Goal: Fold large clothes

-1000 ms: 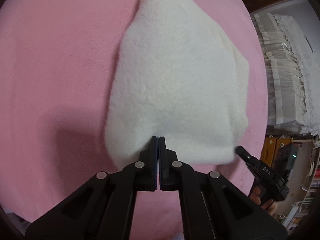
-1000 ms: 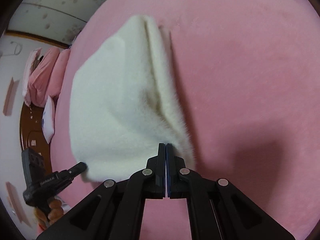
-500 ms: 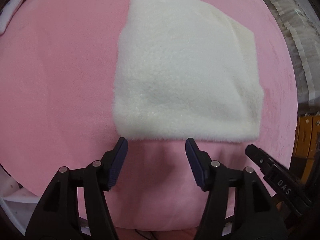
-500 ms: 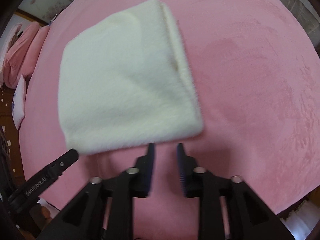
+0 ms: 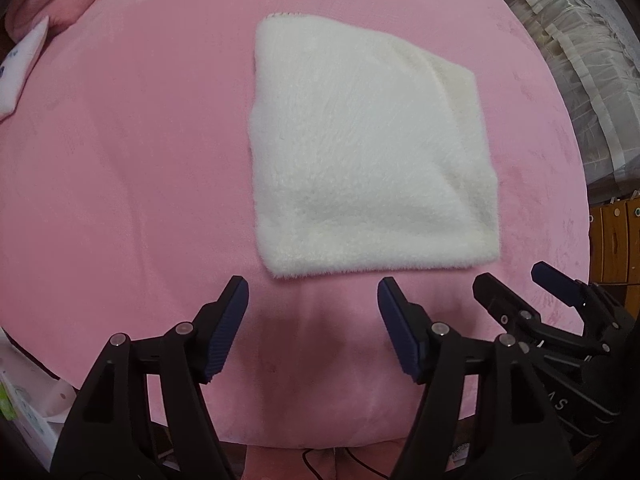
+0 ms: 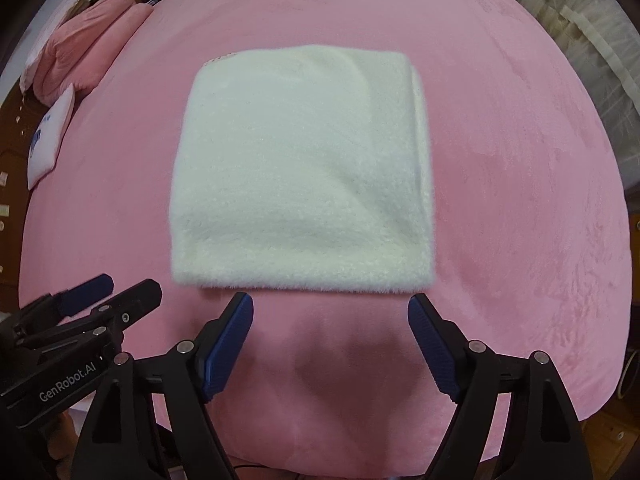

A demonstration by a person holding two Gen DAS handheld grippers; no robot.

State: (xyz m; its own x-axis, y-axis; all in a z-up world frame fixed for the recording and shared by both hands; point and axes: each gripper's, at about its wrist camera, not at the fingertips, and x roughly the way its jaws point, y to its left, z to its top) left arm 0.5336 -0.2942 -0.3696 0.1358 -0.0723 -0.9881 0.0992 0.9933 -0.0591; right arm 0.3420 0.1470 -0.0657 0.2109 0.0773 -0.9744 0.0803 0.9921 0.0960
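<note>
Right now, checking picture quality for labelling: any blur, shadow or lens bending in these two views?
Left wrist view: sharp, edges bent by fisheye, dark corners, soft shadow on the pink bedspread. Right wrist view: likewise sharp, white garment evenly lit, no glare.

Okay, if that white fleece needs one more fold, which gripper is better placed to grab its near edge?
Probably the right gripper: open, empty, facing the folded fleece's near edge. The left gripper sits off its corner.
</note>
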